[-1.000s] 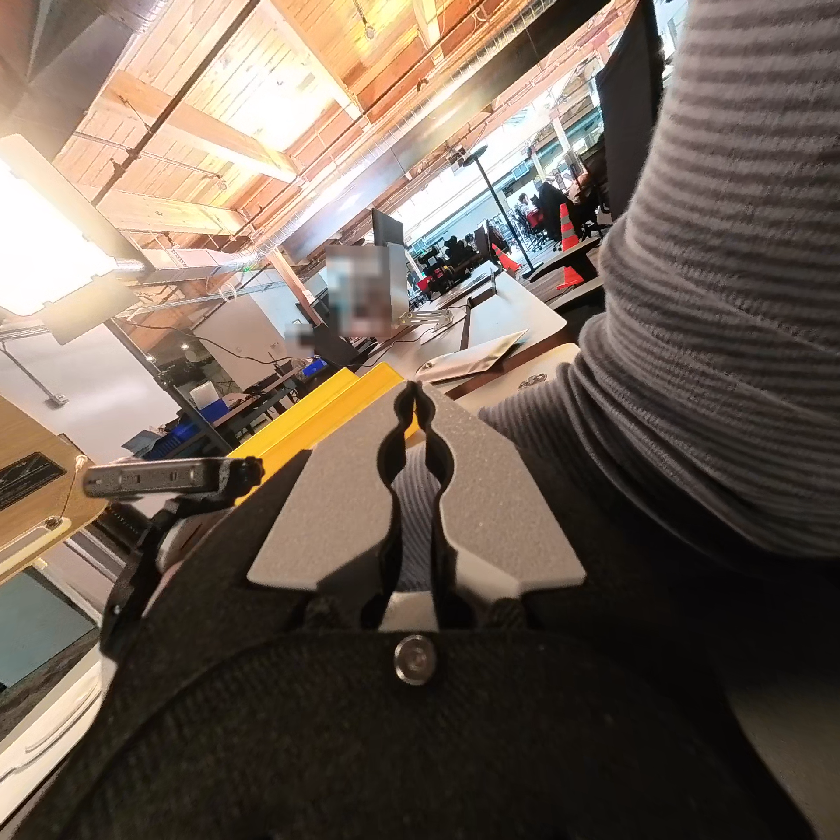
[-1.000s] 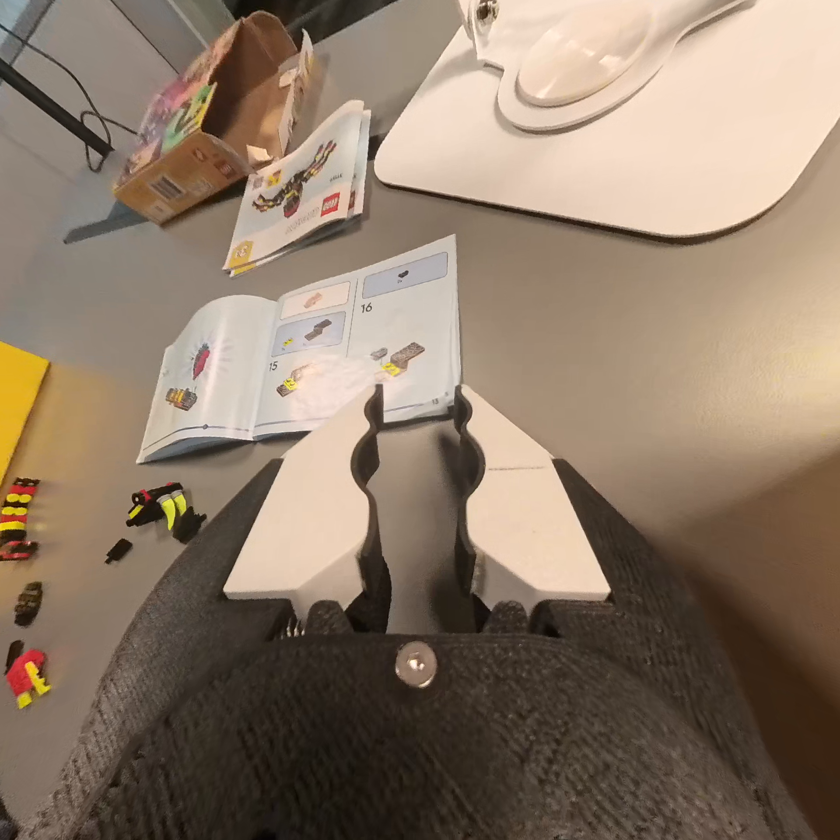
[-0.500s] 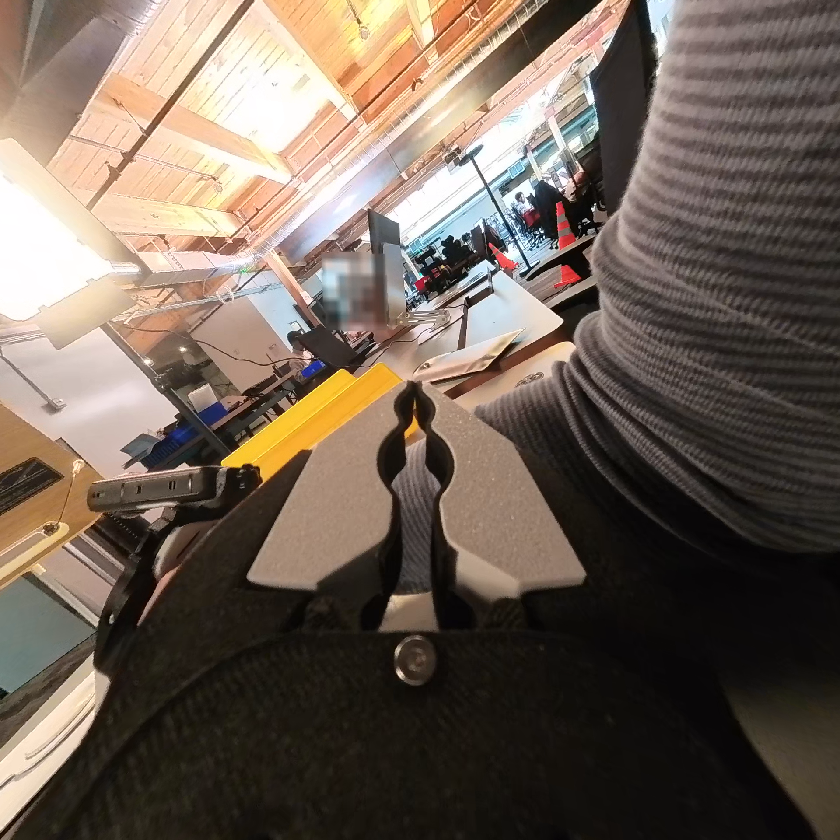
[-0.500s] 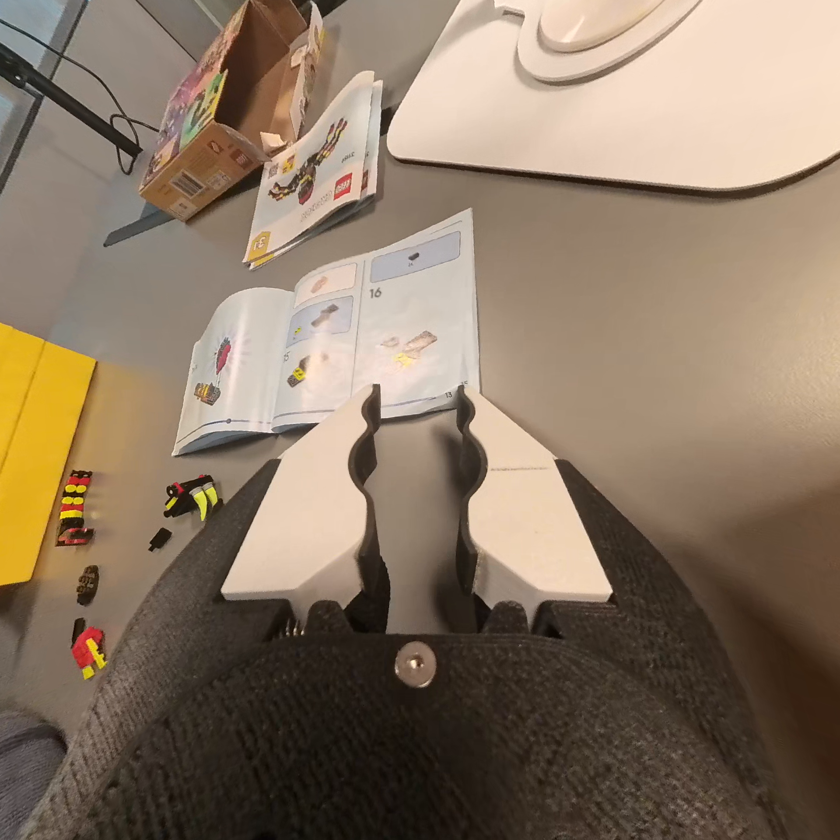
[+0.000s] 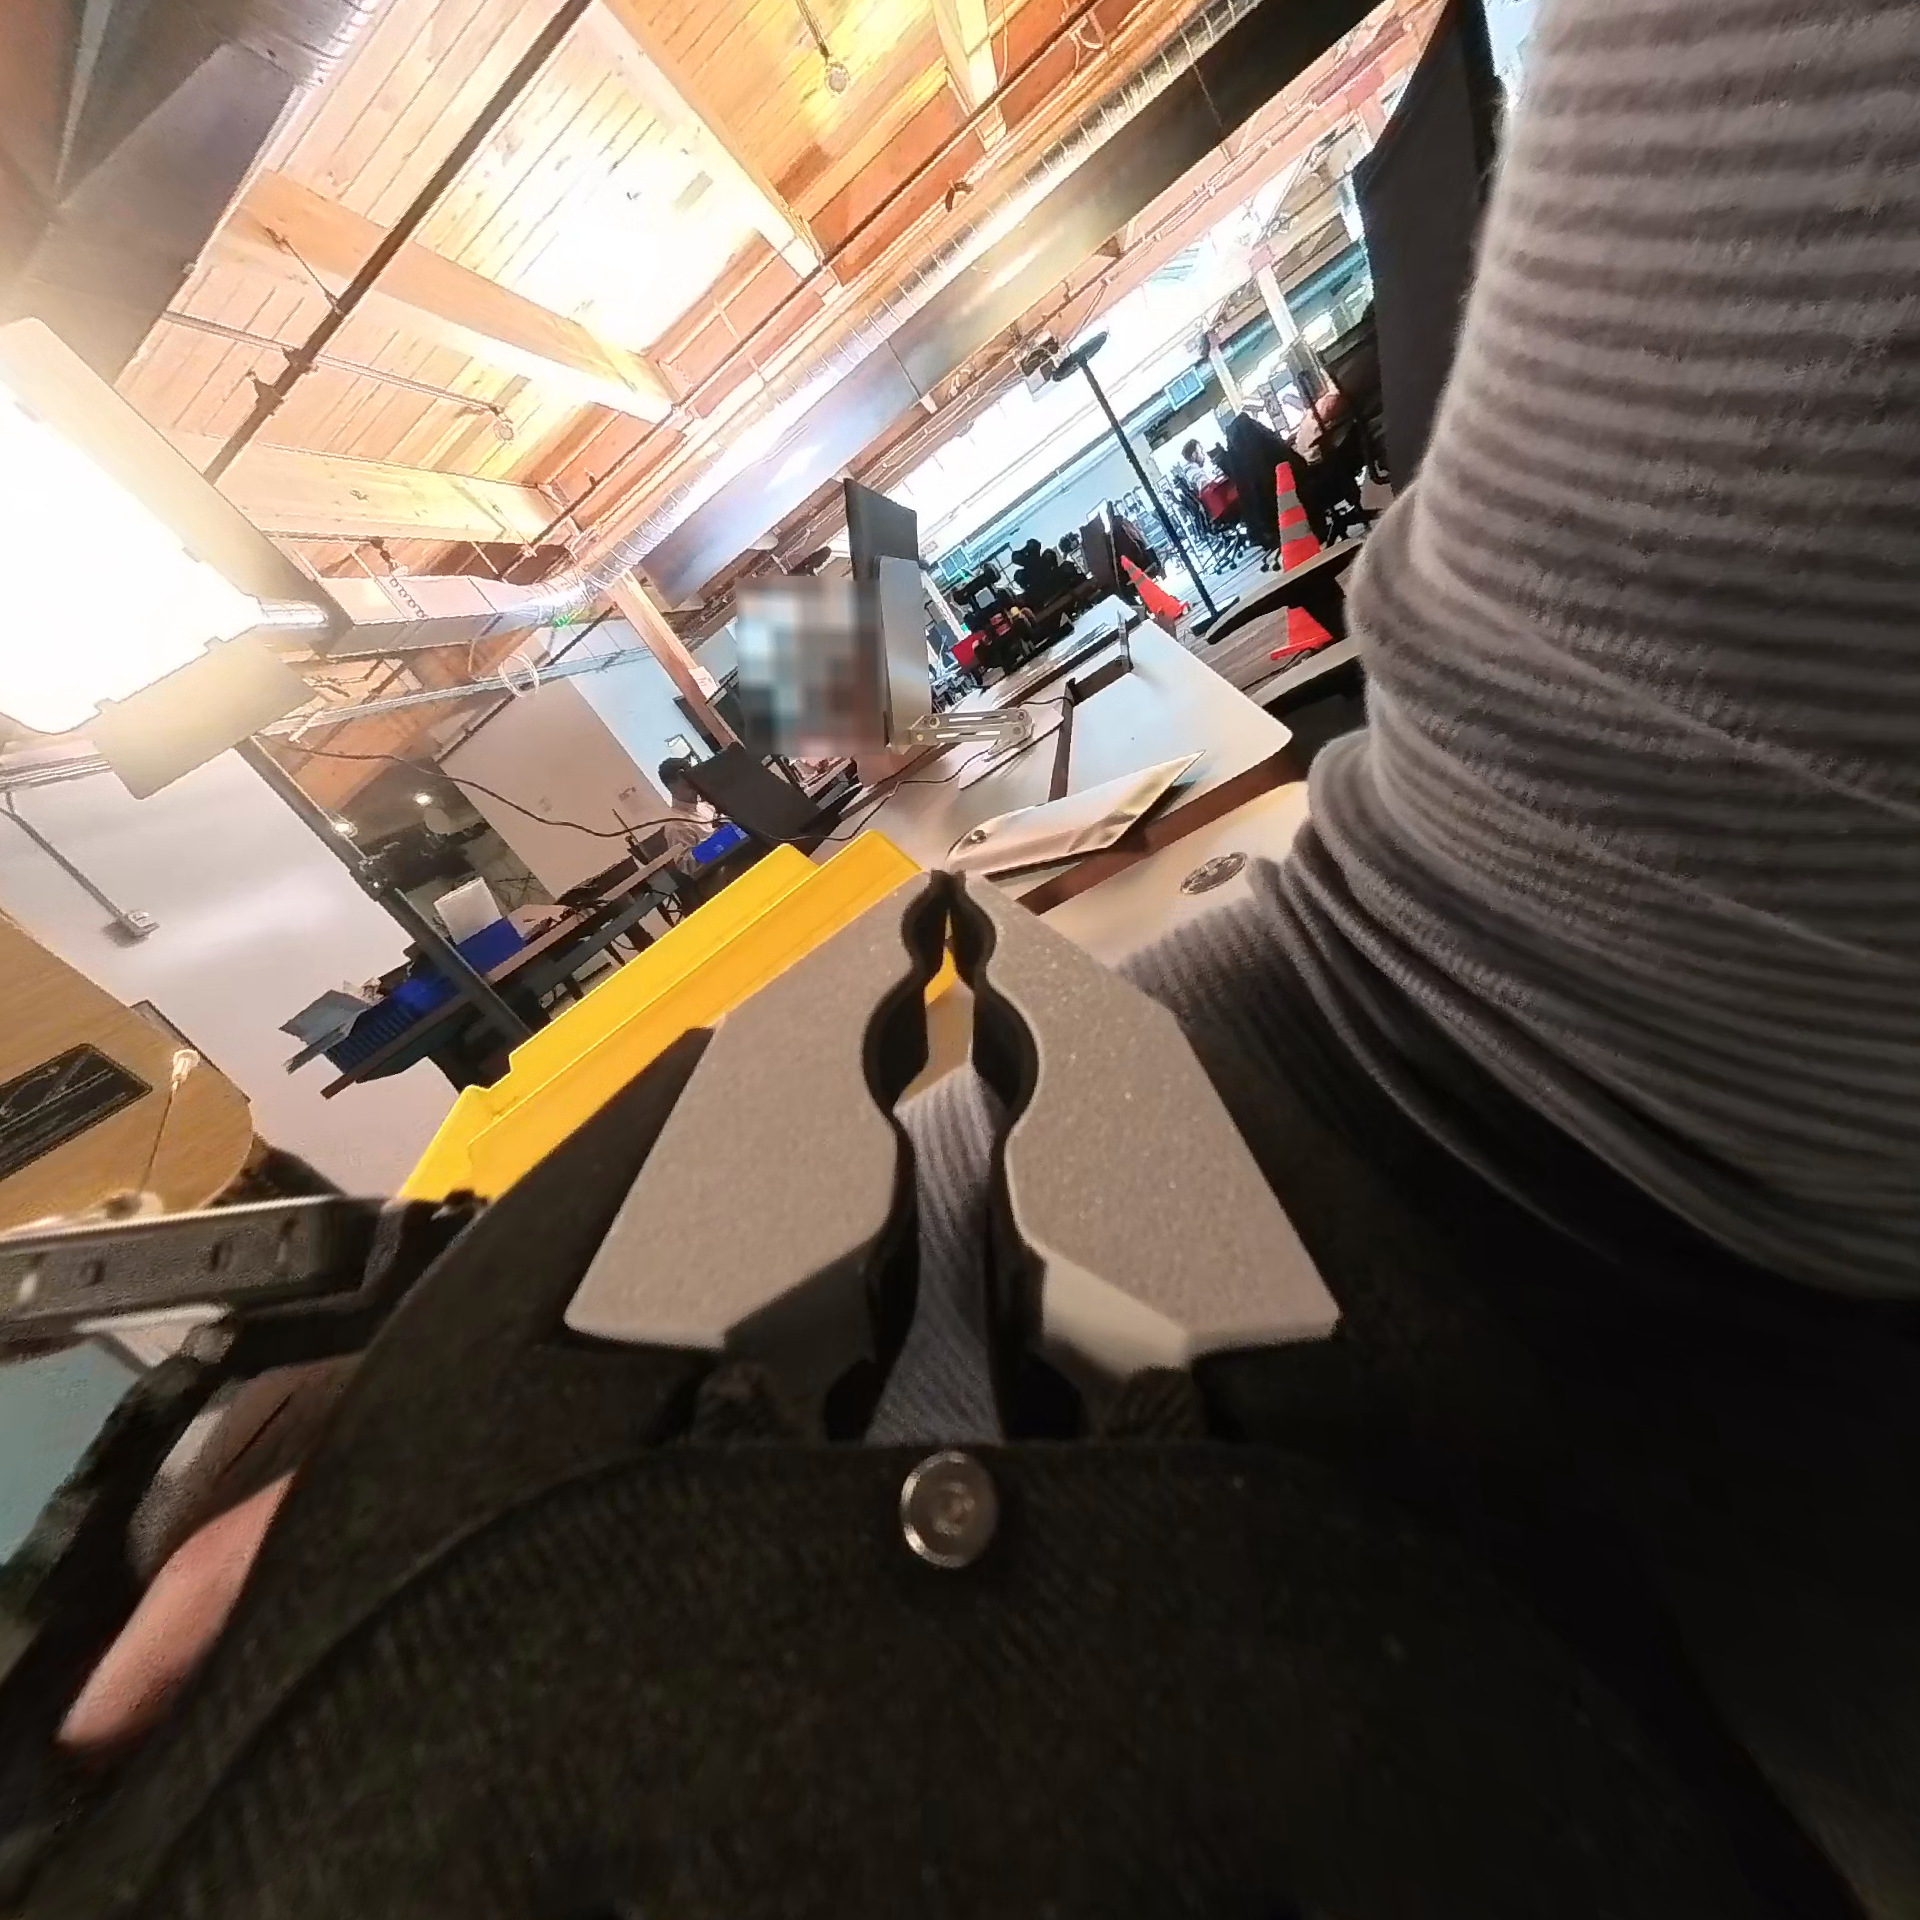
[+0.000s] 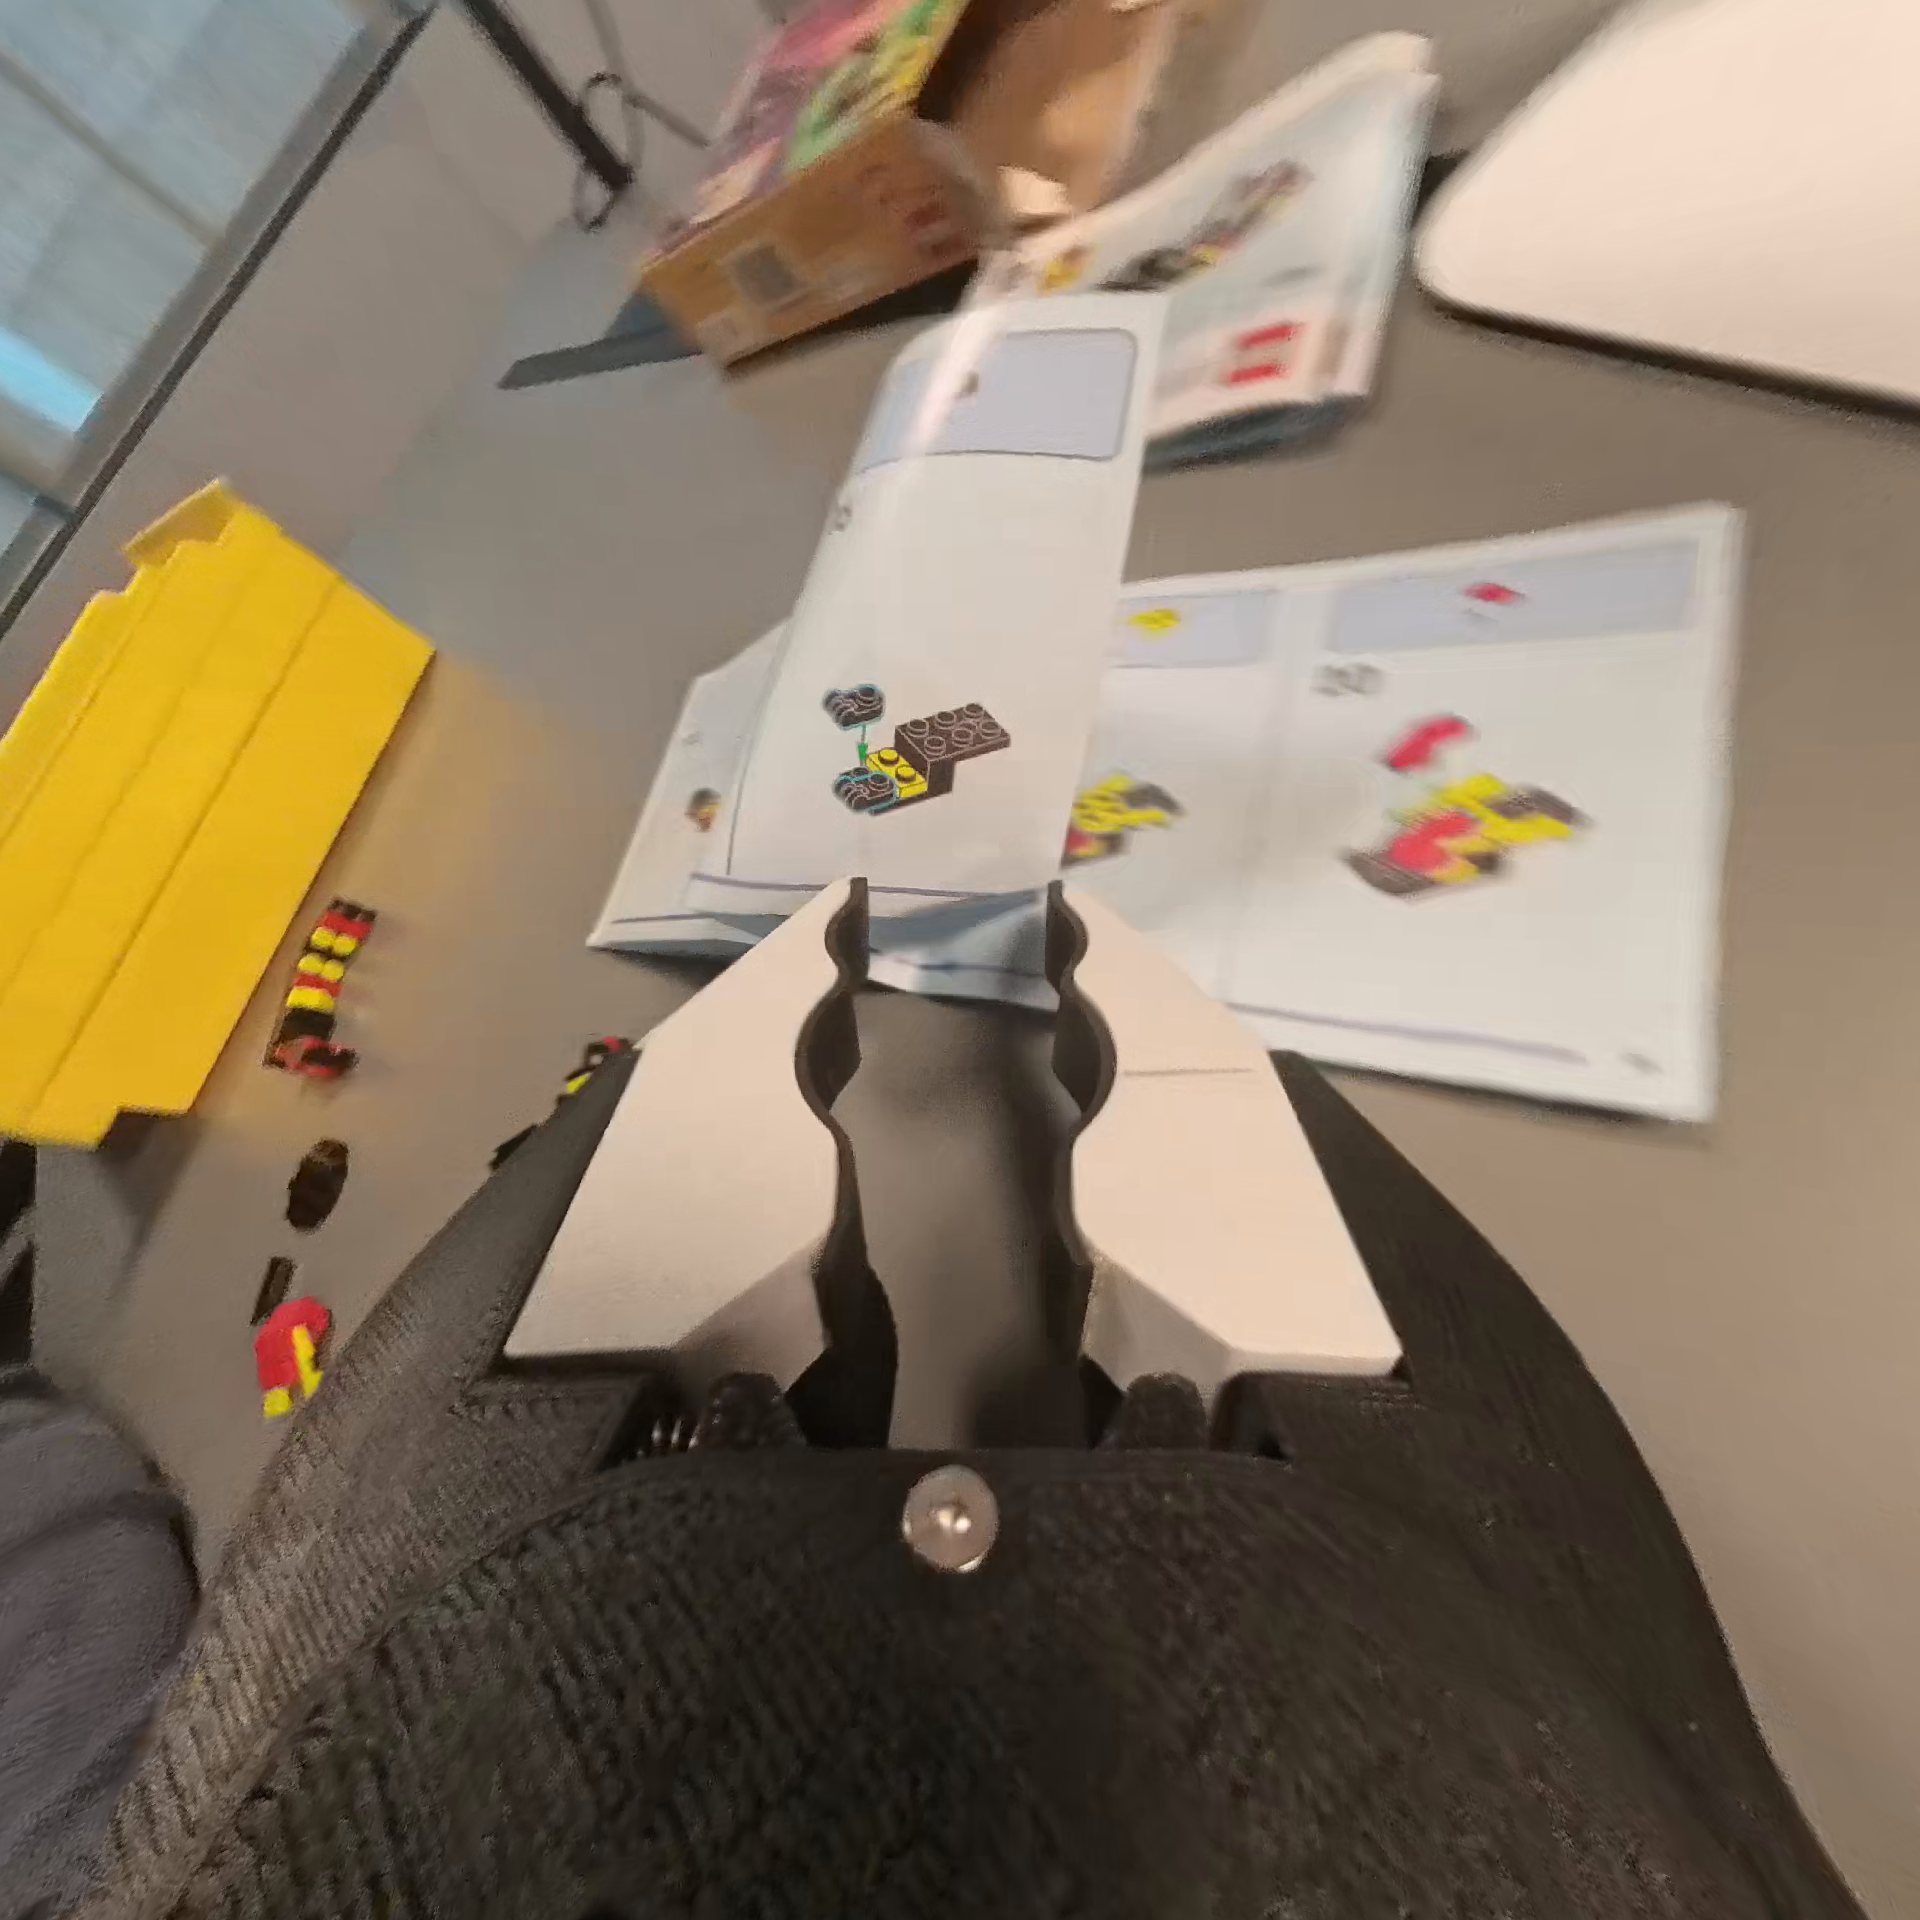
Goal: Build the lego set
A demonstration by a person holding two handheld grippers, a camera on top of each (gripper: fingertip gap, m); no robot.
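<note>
My right gripper (image 6: 954,904) is open, low over the grey table, with its tips at the near edge of the open instruction booklet (image 6: 1403,790). One page (image 6: 966,644) stands raised in mid-turn just beyond the tips, and the picture is blurred. Small Lego parts lie to the left: a red, yellow and black strip (image 6: 317,987), a black piece (image 6: 317,1179) and a red and yellow piece (image 6: 291,1351). My left gripper (image 5: 940,888) is shut and empty, pointing up away from the table beside a grey striped sleeve (image 5: 1662,727).
A yellow tray (image 6: 177,831) lies at the left, also in the left wrist view (image 5: 665,997). A second booklet (image 6: 1247,281), an open cardboard box (image 6: 831,208) and a white pad (image 6: 1714,208) lie at the back. A hand (image 5: 177,1621) shows low left. The grippers' ends are close to 35 cm from one another. My right gripper is the nearer one to the black piece (image 6: 317,1179): about 25 cm, against 35 cm.
My right gripper has swung left and lower at the booklet. A page has lifted and later pages now show. The left gripper has hardly moved.
</note>
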